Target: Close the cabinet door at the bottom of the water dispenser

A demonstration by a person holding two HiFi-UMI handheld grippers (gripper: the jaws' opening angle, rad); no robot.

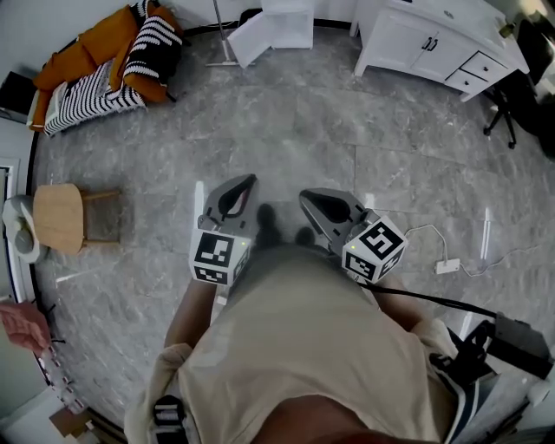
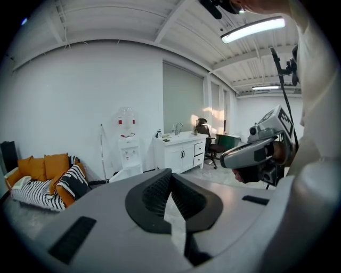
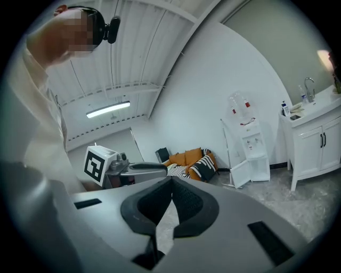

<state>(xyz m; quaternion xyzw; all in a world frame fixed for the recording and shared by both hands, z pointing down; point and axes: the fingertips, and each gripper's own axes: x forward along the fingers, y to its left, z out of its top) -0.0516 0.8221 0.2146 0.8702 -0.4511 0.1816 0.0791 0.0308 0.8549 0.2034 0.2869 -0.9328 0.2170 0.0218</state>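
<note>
Left gripper (image 1: 250, 180): jaws pressed together, nothing between them, held near the person's waist.
Right gripper (image 1: 308, 198): also closed and empty, just beside the left.
Water dispenser (image 1: 288, 19): against the far wall, well apart from both grippers.
Cabinet door (image 1: 251, 39): hanging open at the dispenser's base, swung out to the left.
Risk, shove: a hard push could rock the dispenser or bounce the door back open; closed tips might slip off the smooth panel.
Risk, pole (image 1: 223, 33): it leans just left of the door, so a careless reach could topple it.
Around: striped sofa (image 1: 104, 61) far left, white vanity (image 1: 434, 39) far right, wooden stool (image 1: 59, 217) left, power strip (image 1: 447, 266) right.
In the way: only grey floor (image 1: 286, 130) lies between.
</note>
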